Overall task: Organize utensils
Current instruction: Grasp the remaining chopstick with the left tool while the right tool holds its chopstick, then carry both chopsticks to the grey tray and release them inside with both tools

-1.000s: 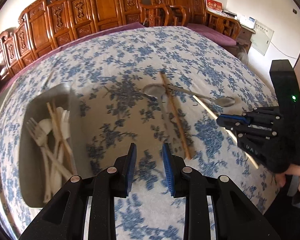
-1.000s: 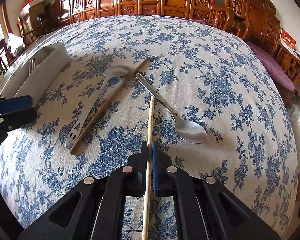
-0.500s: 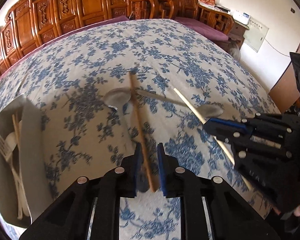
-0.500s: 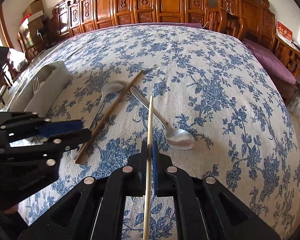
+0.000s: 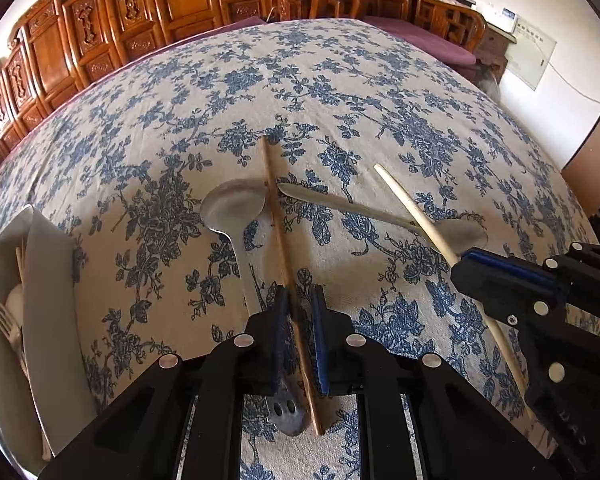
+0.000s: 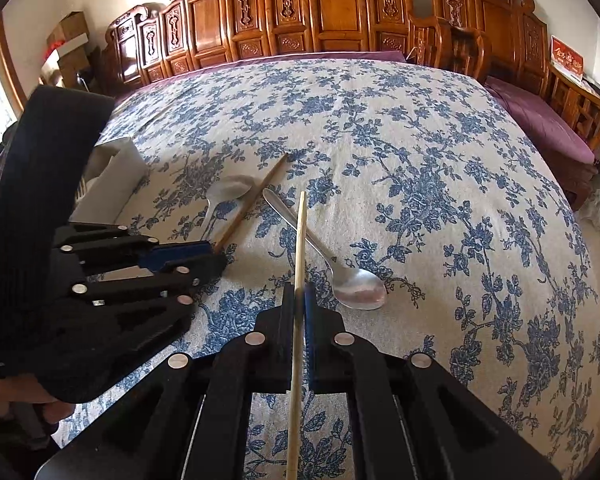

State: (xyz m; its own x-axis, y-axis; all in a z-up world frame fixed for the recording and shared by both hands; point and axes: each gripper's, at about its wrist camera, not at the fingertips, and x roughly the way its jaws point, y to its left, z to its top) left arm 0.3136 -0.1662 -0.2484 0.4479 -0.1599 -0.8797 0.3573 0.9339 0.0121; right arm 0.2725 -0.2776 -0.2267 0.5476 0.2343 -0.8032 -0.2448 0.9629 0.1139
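A: Item one, dark chopstick point(image 5: 278, 236). Location?

B: On the floral tablecloth point(image 5: 380, 92), lying against the right edge of the slotted spoon's point(image 5: 236, 216) bowl. Its long axis runs straight away from the left gripper point(image 5: 298, 340); the near end passes between the two blue pads. The jaws are closing around it, a sliver of gap showing on either side, so no firm pinch as yet.

A: Item two, pale chopstick point(image 6: 298, 264)?

B: Clamped in the right gripper point(image 6: 299, 312), jaws fully closed on the shaft, tip raised above the plain spoon point(image 6: 340, 276), which lies just right of the slotted spoon.

A: Destination?

B: White tray point(image 5: 40, 300), left of the slotted spoon, already holding a fork point(image 5: 4, 320) and pale utensils.

A: Deciding relation?

B: The dark stick sits lengthwise in the left jaws, beside the spoon handle; the left hand is nearer. In my judgement the pinch must catch the stick alone.
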